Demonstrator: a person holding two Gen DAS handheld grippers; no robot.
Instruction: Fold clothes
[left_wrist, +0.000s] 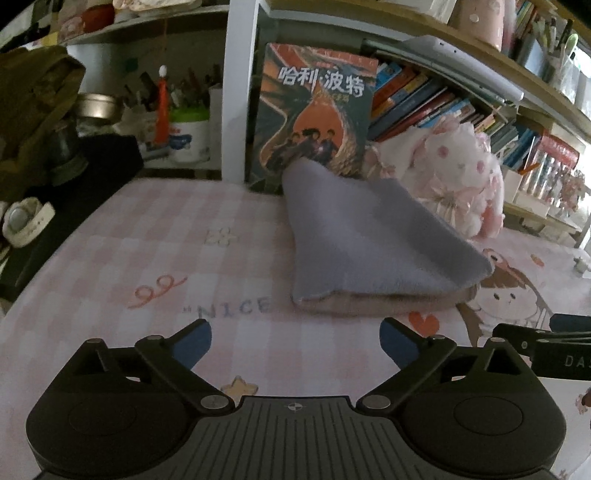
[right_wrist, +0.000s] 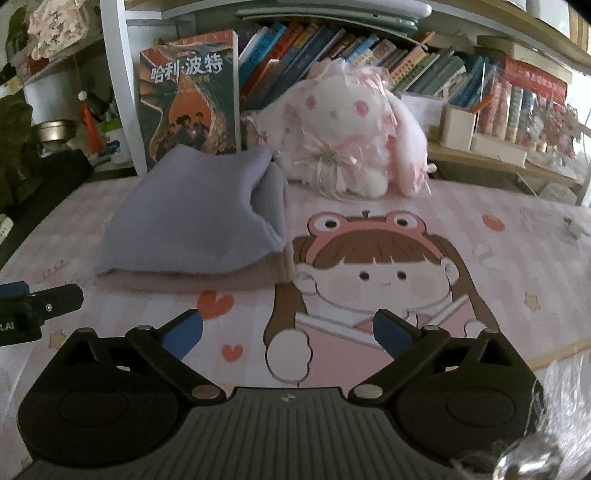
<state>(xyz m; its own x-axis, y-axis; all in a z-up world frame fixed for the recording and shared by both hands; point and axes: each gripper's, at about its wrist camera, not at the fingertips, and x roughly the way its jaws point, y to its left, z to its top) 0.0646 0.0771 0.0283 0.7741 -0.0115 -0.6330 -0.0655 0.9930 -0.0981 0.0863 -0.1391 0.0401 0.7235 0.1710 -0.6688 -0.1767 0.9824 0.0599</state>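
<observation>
A folded garment, lavender on top (left_wrist: 369, 236) with a beige layer under it (left_wrist: 384, 301), lies on the pink checked desk mat (left_wrist: 147, 251). It also shows in the right wrist view (right_wrist: 192, 221), left of the cartoon girl print. My left gripper (left_wrist: 295, 345) is open and empty, just short of the garment's near edge. My right gripper (right_wrist: 288, 334) is open and empty, over the cartoon print to the garment's right. The right gripper's edge shows in the left wrist view (left_wrist: 554, 343), and the left gripper's edge in the right wrist view (right_wrist: 33, 306).
A standing book (left_wrist: 314, 110) and a pink-white plush rabbit (right_wrist: 343, 136) sit right behind the garment. Bookshelves (right_wrist: 406, 55) fill the back. A black object (left_wrist: 74, 192) with a wristwatch (left_wrist: 26, 221) and cups of pens (left_wrist: 184, 125) stand at the left.
</observation>
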